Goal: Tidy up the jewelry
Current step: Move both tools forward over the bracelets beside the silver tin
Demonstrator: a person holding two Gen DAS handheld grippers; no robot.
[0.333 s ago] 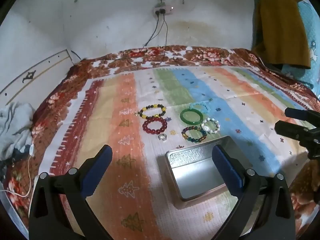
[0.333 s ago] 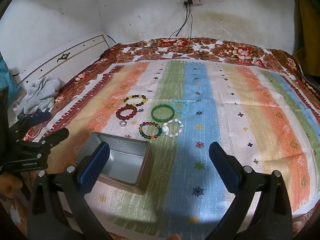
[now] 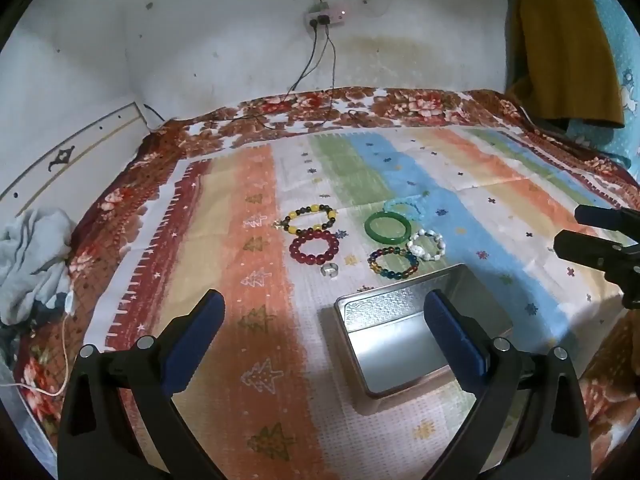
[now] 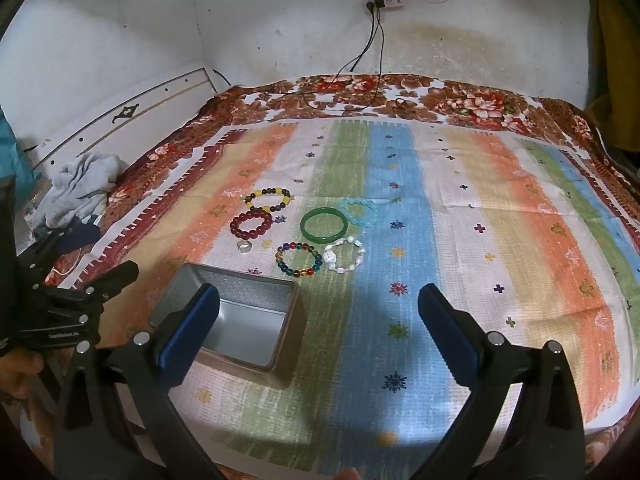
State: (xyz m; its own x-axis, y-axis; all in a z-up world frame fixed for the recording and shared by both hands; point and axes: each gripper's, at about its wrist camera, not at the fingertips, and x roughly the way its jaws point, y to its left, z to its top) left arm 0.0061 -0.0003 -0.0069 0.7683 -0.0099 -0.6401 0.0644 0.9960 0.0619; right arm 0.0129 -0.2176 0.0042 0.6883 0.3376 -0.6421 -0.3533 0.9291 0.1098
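Both grippers hover above the striped cloth (image 4: 500,208) with jaws spread wide: left gripper (image 3: 324,320) and right gripper (image 4: 318,312) hold nothing, touching neither tin box (image 4: 256,292) nor bracelets (image 4: 324,224).

Both cams are wrist fisheyes, raised over the near edge of the striped cloth (image 3: 256,208), tilted down, facing the back wall w/ the power strip (image 4: 385,1). Left cam sits left, metal tin (image 3: 404,344) close and right of centre; right cam sits right, tin (image 4: 240,316) lower left. Overlap: cloth, tin, the bracelets mid-distance; each cam catches the other gripper at frame edge.
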